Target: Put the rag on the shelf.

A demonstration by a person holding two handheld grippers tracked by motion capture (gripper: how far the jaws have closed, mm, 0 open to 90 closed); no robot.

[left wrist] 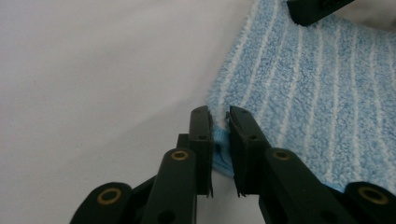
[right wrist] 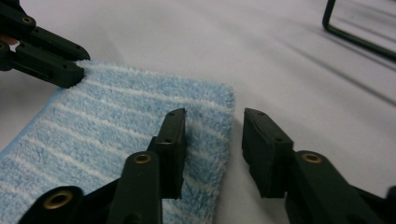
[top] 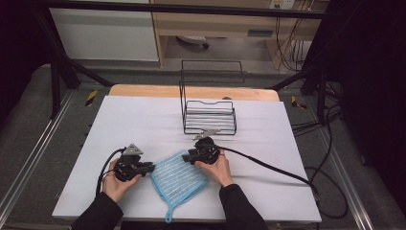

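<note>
White counter (top: 143, 120), rack (top: 209, 117) at 12 | towel (top: 179, 177) flat at 6 | my left tool (left wrist: 219, 116) pinches its corner | my right tool (right wrist: 212, 126) gapes astride another corner, unclamped

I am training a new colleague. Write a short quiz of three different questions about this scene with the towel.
1. True or false: the left gripper pinches a corner of the blue striped towel.
2. Which stands behind the towel: A, a black wire rack; B, a bowl?
3. Does the right gripper clamp the towel's edge yet?

Key: 1 true. 2 A. 3 No: its jaws straddle the edge with a gap.
</note>
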